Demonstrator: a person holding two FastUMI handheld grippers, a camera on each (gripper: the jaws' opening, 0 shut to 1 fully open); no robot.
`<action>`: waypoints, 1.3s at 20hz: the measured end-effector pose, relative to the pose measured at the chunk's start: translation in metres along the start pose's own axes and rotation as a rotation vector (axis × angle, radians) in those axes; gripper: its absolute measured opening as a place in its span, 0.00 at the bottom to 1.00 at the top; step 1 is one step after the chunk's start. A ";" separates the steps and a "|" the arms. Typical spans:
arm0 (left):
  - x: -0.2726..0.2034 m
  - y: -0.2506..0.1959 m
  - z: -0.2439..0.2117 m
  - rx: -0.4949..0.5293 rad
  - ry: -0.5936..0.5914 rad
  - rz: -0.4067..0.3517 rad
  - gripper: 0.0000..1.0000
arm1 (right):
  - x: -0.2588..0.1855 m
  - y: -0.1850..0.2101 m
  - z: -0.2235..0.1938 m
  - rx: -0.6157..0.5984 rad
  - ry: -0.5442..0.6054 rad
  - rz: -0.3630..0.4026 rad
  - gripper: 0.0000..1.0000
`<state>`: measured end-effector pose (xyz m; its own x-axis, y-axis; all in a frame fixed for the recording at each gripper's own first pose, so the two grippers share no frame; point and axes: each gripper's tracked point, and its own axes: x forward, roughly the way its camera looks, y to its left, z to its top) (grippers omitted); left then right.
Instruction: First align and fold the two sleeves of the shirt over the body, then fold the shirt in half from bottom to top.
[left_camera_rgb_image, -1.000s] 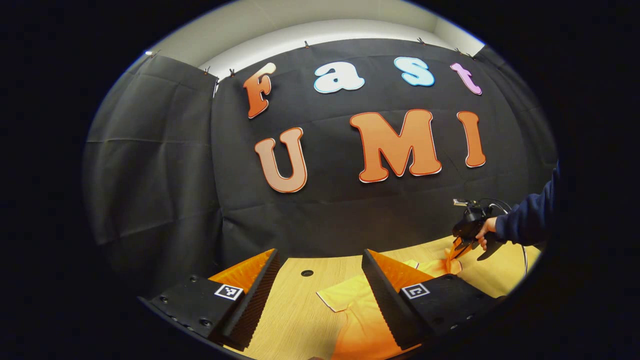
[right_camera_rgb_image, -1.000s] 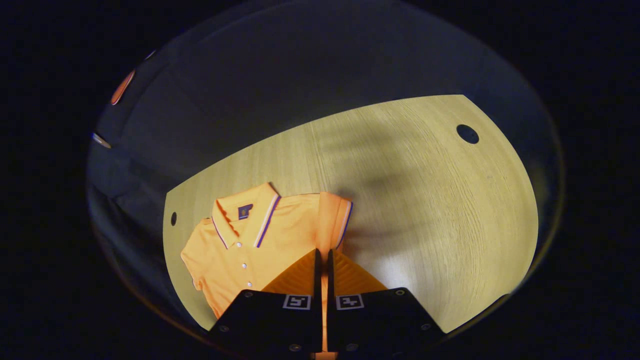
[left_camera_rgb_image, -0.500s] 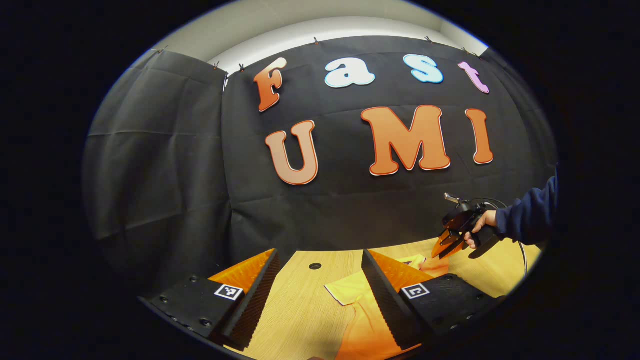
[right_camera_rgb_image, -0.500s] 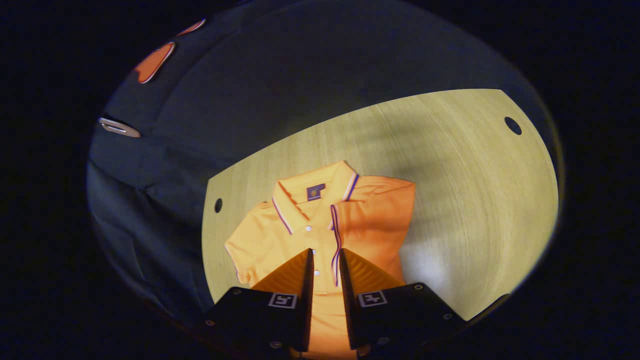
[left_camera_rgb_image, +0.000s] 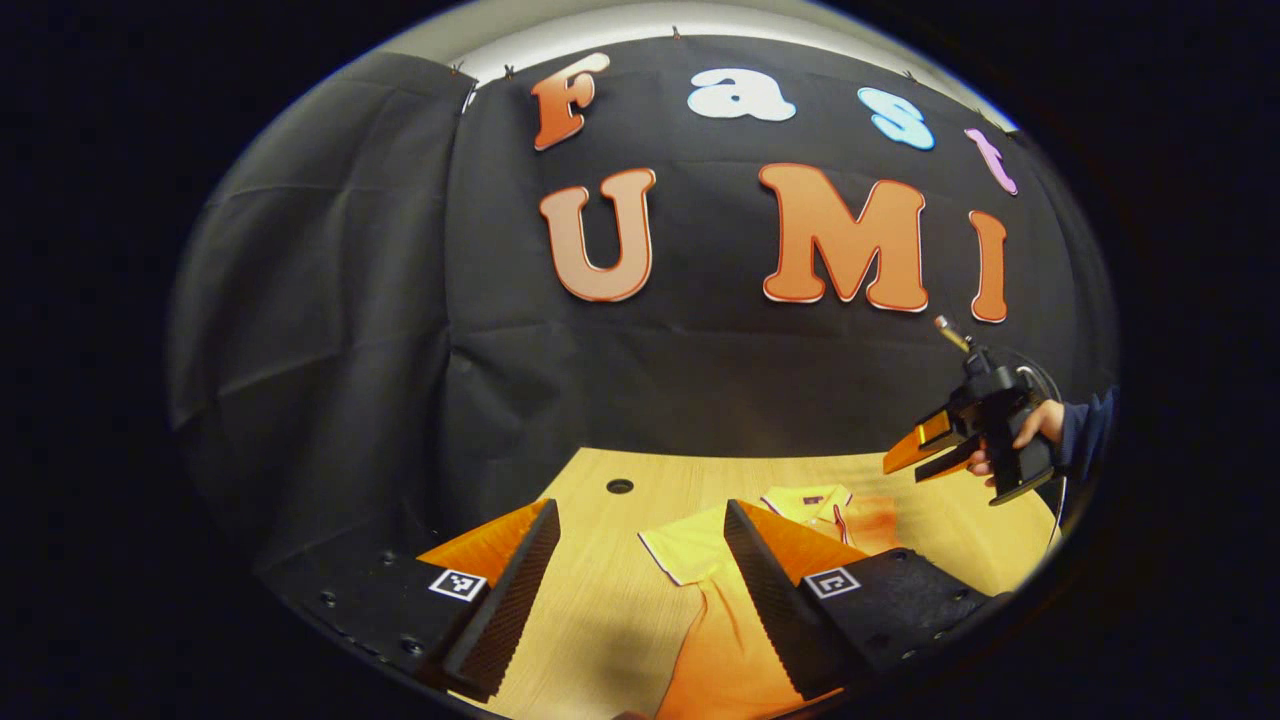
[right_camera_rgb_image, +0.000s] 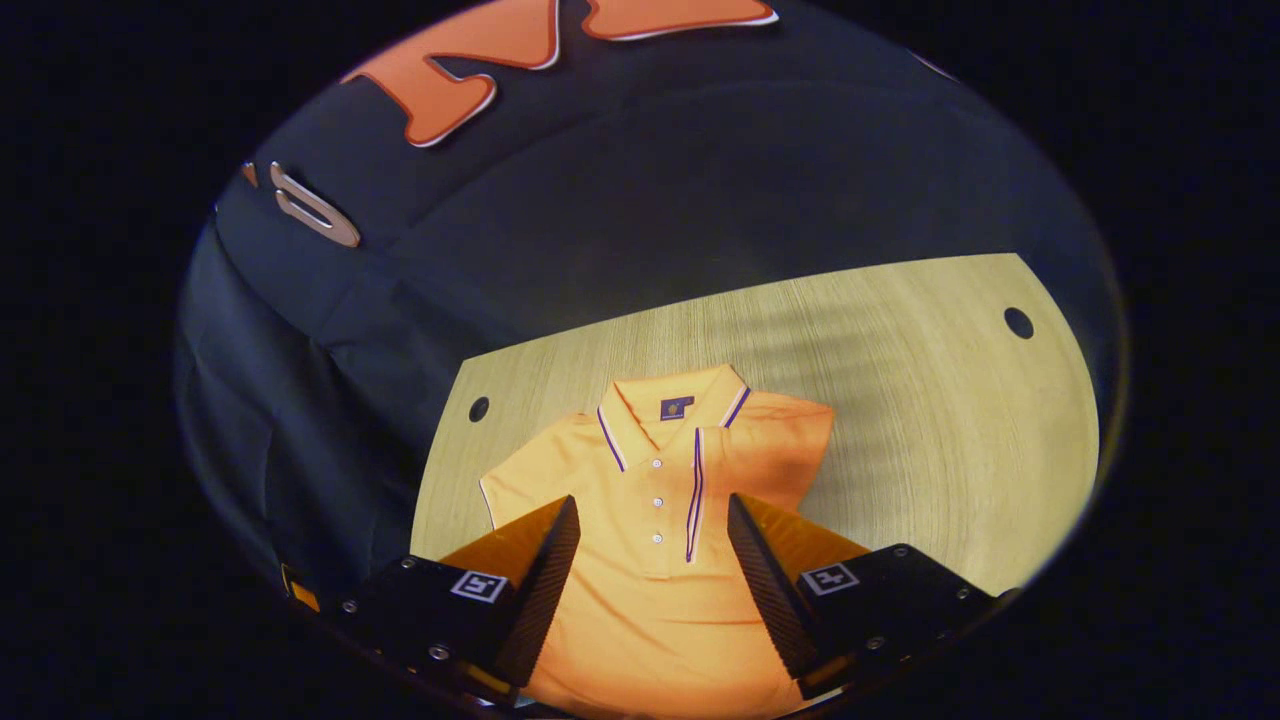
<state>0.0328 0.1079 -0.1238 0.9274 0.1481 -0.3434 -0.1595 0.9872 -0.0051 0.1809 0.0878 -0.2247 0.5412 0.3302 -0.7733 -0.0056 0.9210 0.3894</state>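
The wooden table (right_camera_rgb_image: 900, 420) has the orange shirt (right_camera_rgb_image: 650, 560) lying flat on it, collar toward the wall, one sleeve folded over the body. The right gripper (right_camera_rgb_image: 652, 575) hovers above with jaws wide, holding nothing. The left gripper (left_camera_rgb_image: 640, 585) is the same: jaws wide, empty.

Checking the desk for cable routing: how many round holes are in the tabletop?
2. One hole sits near the table's far-left corner, left of the shirt; the other hole is near the far-right corner. The shirt may hide more.
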 end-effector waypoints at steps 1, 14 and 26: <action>0.011 -0.001 -0.005 -0.014 0.033 -0.015 0.99 | -0.011 0.001 0.005 -0.007 -0.035 -0.005 0.95; 0.158 -0.016 -0.080 -0.097 0.504 -0.191 0.98 | -0.135 0.000 0.031 -0.094 -0.430 -0.221 0.98; 0.239 -0.050 -0.178 -0.228 0.993 -0.107 0.96 | -0.228 -0.025 0.032 -0.208 -0.637 -0.311 0.98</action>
<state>0.2020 0.0834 -0.3730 0.2586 -0.1590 -0.9528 -0.2488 0.9421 -0.2247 0.0844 -0.0177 -0.0420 0.9268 -0.0779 -0.3675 0.1024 0.9936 0.0478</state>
